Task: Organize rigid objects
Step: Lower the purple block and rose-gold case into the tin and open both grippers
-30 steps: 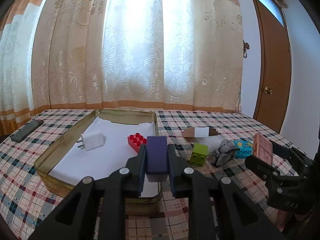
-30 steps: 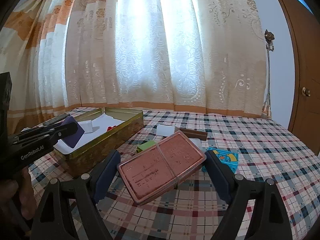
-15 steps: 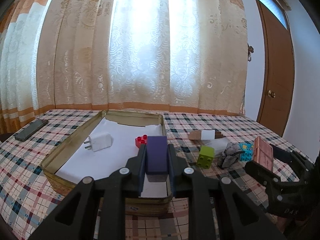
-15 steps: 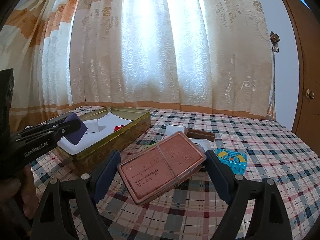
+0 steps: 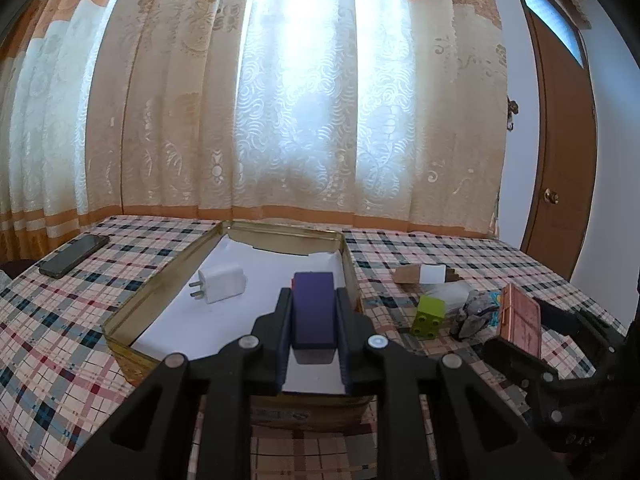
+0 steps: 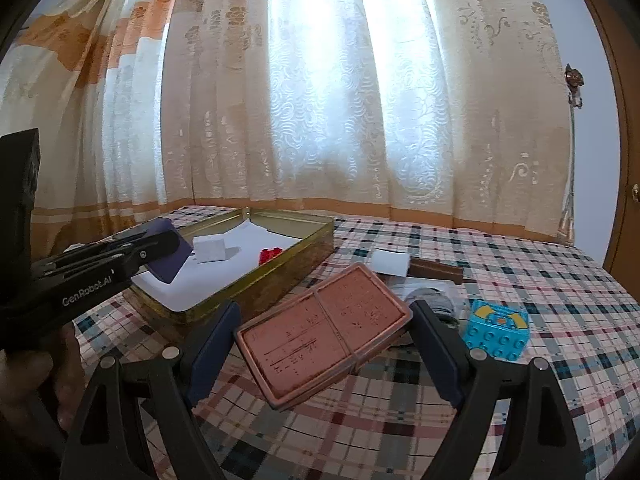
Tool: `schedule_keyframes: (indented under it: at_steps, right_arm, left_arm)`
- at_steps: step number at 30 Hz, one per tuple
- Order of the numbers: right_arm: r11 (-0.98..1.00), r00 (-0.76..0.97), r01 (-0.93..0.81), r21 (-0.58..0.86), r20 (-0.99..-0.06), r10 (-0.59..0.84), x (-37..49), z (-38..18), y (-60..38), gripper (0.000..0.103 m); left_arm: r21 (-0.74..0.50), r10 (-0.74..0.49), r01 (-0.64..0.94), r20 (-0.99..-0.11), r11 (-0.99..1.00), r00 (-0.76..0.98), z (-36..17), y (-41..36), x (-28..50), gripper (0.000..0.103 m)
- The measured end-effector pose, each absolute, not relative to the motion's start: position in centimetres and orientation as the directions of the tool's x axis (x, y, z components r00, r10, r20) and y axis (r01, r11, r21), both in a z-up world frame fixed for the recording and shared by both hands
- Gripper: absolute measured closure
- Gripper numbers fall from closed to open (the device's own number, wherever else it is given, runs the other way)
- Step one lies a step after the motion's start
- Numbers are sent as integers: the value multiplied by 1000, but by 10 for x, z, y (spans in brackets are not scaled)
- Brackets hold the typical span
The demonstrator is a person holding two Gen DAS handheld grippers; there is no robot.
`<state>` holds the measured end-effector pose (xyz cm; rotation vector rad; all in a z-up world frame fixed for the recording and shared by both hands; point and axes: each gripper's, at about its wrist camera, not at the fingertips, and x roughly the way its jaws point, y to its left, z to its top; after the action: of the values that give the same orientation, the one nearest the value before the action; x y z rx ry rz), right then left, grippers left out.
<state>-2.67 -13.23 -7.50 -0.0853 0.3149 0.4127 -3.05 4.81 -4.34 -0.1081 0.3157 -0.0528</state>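
My left gripper (image 5: pixel 313 312) is shut on a purple block (image 5: pixel 313 314) and holds it above the near end of the gold tin (image 5: pixel 168 280), which is lined with white paper. In the tin lie a white charger (image 5: pixel 220 286) and a red brick (image 6: pixel 270 256). My right gripper (image 6: pixel 322 336) is shut on a copper-coloured flat case (image 6: pixel 322 334), held tilted above the table right of the tin; the case also shows in the left wrist view (image 5: pixel 520 320). The left gripper with the purple block (image 6: pixel 170 256) shows at the left of the right wrist view.
On the checked tablecloth right of the tin lie a green brick (image 5: pixel 430 314), a grey crumpled thing (image 5: pixel 476 314), a blue brick (image 6: pixel 496 332), a white block (image 6: pixel 390 262) and a brown bar (image 6: pixel 438 270). A black phone (image 5: pixel 74 256) lies far left.
Both grippers have moved forward toward the tin with their loads; the purple block is now over the tin's near end and hides the red brick in the left view.
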Motion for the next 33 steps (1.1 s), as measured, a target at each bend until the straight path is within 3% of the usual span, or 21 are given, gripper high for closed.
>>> schedule_keyframes:
  at_steps: [8,17,24,33]
  right_arm:
    - [890,829,-454,40,-347,438,-18,-68,-127,16]
    - [845,784,-533,37,-352,511,10,-18,-98,16]
    - [798,710,-603,20,-442,547,58,-6,-49,16]
    - [787,614,-613,73,-583,532,126,-38,-3,16]
  left_arm:
    - [-137,-63,17,-339,990,939,-42,64,-27,85]
    - [-93,-8,-28,-363,995,932,-19,86,-13,85]
    - [-91,-13,-35,-475,995,880,-19,108,25,85]
    - [-65,-14,-32,-610,997,793,-39,119,66,85]
